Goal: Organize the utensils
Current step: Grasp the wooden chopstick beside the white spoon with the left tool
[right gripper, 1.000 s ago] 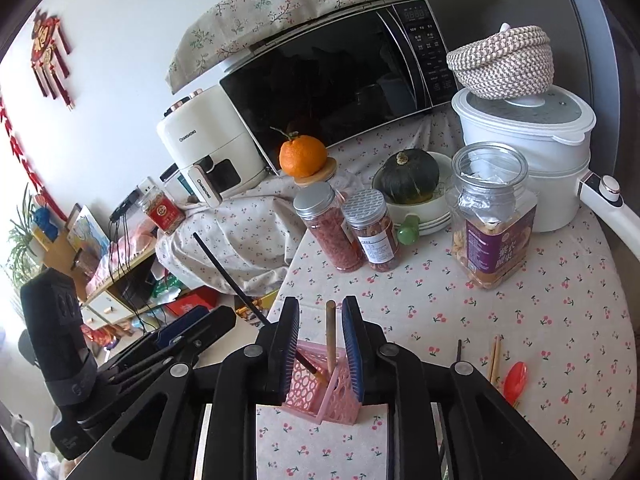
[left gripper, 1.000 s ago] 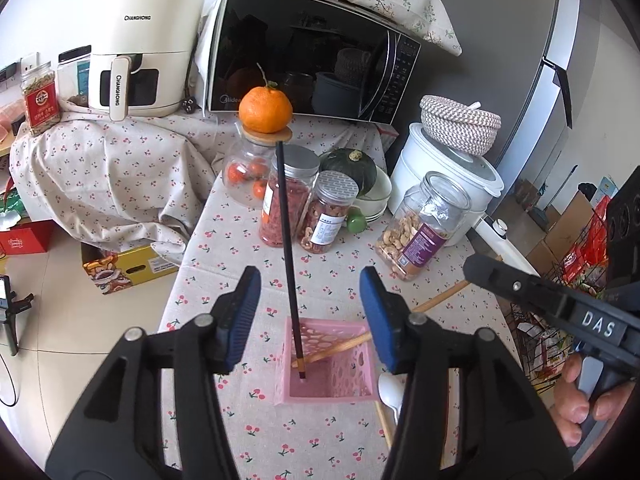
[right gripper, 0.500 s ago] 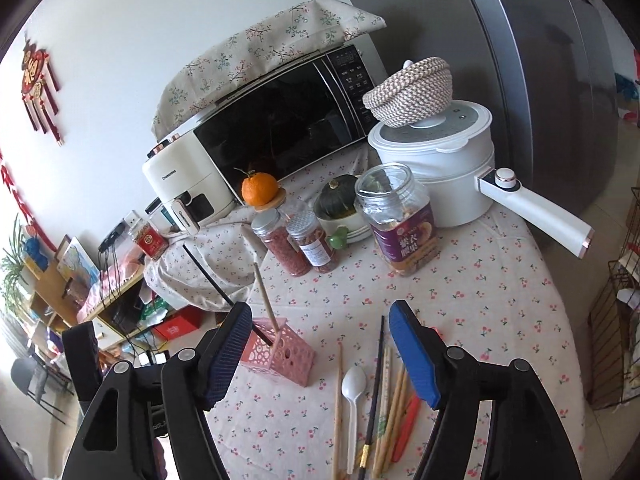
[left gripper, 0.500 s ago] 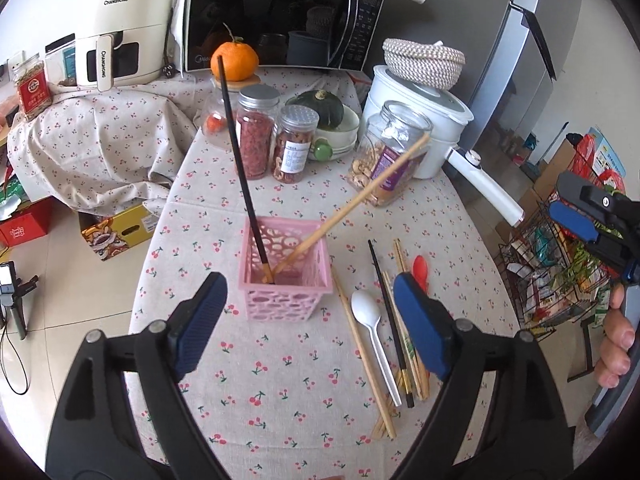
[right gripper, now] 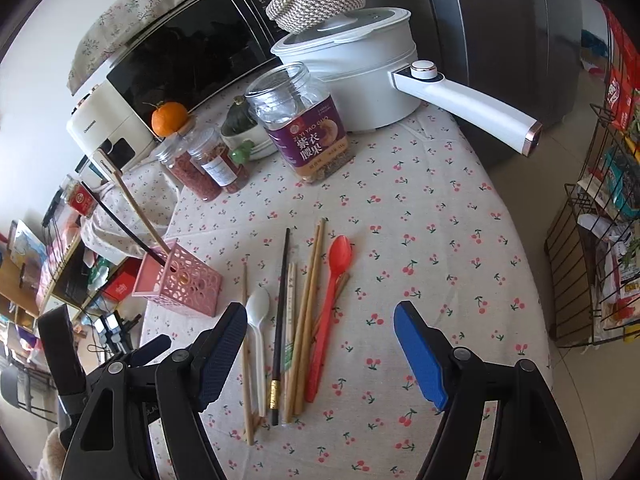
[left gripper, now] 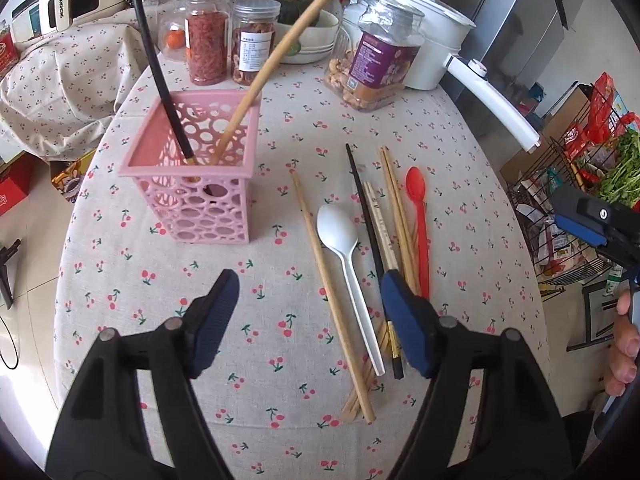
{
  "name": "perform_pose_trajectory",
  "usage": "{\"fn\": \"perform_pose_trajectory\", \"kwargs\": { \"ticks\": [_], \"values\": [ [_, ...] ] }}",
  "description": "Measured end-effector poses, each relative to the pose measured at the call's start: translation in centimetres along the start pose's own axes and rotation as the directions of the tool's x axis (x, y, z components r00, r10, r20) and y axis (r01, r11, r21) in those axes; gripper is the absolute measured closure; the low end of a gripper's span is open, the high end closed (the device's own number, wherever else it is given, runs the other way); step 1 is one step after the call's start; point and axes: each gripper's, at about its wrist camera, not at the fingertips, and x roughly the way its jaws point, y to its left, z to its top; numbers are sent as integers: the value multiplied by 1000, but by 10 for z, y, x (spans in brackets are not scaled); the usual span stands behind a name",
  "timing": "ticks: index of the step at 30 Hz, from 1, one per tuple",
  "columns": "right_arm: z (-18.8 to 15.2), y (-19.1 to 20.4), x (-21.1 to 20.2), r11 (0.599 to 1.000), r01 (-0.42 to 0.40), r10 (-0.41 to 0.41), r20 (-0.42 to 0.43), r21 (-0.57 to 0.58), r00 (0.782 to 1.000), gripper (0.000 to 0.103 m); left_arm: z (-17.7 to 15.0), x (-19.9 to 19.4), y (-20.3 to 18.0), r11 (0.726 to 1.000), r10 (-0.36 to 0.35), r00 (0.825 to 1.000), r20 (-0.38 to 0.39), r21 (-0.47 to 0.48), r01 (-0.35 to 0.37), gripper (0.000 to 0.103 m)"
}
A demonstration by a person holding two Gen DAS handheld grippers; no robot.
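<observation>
A pink perforated basket (left gripper: 192, 184) (right gripper: 180, 284) stands on the cherry-print tablecloth and holds one black chopstick (left gripper: 160, 80) and one wooden chopstick (left gripper: 280, 48), both leaning. To its right lie a white spoon (left gripper: 344, 256) (right gripper: 258, 332), a red spoon (left gripper: 418, 216) (right gripper: 332, 296), a black chopstick (left gripper: 368, 224) (right gripper: 280, 320) and several wooden chopsticks (left gripper: 320, 256) (right gripper: 308, 312). My left gripper (left gripper: 308, 320) is open and empty above the near table edge. My right gripper (right gripper: 320, 356) is open and empty over the loose utensils.
Behind the basket stand two spice jars (left gripper: 208, 36), a nut jar (left gripper: 380, 48) (right gripper: 304, 120), a bowl with a squash (left gripper: 304, 28), a white electric pot (right gripper: 360, 68) with a long handle (right gripper: 468, 108), a microwave (right gripper: 192, 52) and an orange (right gripper: 168, 118). A wire rack (right gripper: 592, 240) stands right of the table.
Both grippers have pulled back from the basket and opened wide. The wooden chopstick that the right gripper held now stands in the basket. Both views now look down on the loose utensils.
</observation>
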Motion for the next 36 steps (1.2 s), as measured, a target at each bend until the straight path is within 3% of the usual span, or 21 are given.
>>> {"fn": "perform_pose_trajectory", "kwargs": {
  "ticks": [2,6,10,14,26,36],
  "values": [
    [0,-4,2,1000,14,-14,-13,-7,1000,26,1,12,0,1000,5,1000,-23,-26,-6,58],
    [0,-14,9,1000,27,-26,-44,10,999,26,4,32,-4,998,14,999,-39,-54,-16,72],
    [1,-21,14,999,39,-38,-59,23,998,26,4,50,-13,999,42,998,-56,-22,-44,89],
    [1,-23,15,999,42,-40,-63,21,997,26,8,62,-10,997,70,995,-73,-30,-72,90],
    [-2,-21,22,998,63,-62,-82,2,995,26,16,75,-10,998,62,992,-111,-19,-65,94],
    [0,-16,32,998,69,-69,-103,-3,992,26,7,56,-9,997,-18,976,-219,72,35,95]
  ]
}}
